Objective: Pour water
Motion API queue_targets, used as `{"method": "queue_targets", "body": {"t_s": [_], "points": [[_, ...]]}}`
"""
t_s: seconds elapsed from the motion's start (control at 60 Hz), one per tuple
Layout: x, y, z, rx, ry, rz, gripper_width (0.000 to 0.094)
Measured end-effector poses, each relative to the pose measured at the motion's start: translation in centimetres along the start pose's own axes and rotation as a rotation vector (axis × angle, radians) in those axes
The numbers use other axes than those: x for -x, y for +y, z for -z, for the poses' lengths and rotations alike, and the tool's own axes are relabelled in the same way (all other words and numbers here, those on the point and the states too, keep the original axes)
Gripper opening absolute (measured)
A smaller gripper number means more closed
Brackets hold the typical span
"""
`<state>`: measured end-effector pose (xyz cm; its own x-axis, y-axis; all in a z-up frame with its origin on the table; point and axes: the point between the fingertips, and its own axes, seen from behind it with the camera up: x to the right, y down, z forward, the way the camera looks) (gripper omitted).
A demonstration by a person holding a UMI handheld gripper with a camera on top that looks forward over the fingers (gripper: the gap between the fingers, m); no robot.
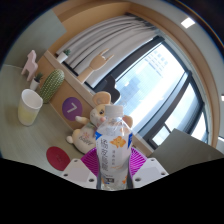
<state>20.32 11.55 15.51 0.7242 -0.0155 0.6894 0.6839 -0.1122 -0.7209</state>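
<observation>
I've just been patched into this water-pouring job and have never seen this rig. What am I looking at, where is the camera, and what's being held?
There is no robot arm: a person carries a handheld two-finger gripper, and this one wide-angle picture comes from a camera mounted on it, looking forward along the fingers. The magenta patches are the pads on the fingers. Between them stands a clear water bottle with a colourful label, and the fingers appear to press on it. Beyond it on the table are a plush toy, a pale cup, a green cactus toy, a purple disc and a red disc. The view is tilted.
</observation>
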Motion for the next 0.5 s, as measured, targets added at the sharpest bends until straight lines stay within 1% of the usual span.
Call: {"method": "queue_targets", "body": {"t_s": [0.1,0.25,0.4,0.5], "points": [[2.3,-3.3,-0.9,-0.026,-0.016,0.190,0.0348],[5.7,-7.8,-2.0,-0.081,0.002,0.494,0.0348],[8.8,-10.7,-2.6,-0.144,0.023,0.797,0.0350],[10.7,-12.2,-3.0,-0.202,0.036,1.011,0.0351]]}}
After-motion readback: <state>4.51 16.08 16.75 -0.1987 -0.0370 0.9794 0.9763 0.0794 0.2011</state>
